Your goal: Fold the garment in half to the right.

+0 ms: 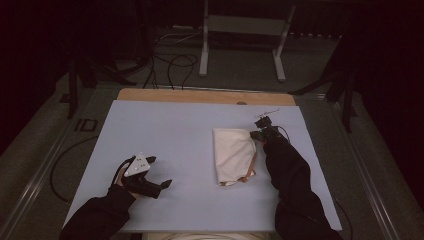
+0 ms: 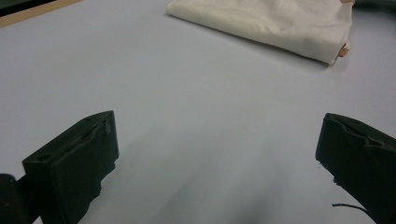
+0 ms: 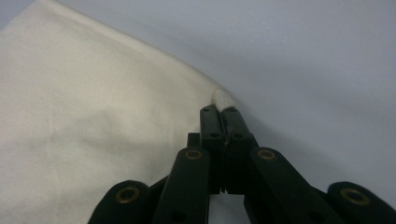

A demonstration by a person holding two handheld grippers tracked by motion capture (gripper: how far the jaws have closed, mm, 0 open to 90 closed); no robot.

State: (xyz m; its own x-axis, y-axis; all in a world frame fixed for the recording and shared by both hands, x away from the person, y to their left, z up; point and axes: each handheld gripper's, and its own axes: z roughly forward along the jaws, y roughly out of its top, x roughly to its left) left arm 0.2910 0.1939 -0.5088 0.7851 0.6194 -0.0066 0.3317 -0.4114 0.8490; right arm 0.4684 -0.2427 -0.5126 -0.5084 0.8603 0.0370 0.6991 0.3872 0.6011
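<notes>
The folded cream cloth (image 1: 233,155) lies on the right half of the pale blue table top (image 1: 165,130), its long sides running away from us, and a thin orange-brown strip peeks out along its near right edge. From the high view we see bare surface on every side of it: a wide stretch to the left, a narrower band to the right, and room between its far edge and the wooden strip (image 1: 200,96) at the back of the table.

Our right gripper (image 1: 258,134) sits at the cloth's far right corner. In the right gripper view, its jaws are pressed together on that corner (image 3: 223,99), a small nub of fabric showing just past the tips, while the rest of the cloth spreads flat to the left.

Our left gripper (image 1: 159,172) rests low over the near left part of the table, well apart from the cloth. Its jaws are spread wide with nothing between them; in the left gripper view we see only bare blue surface between the two black pads (image 2: 77,161), with the cloth's near corner farther off at the upper right.
</notes>
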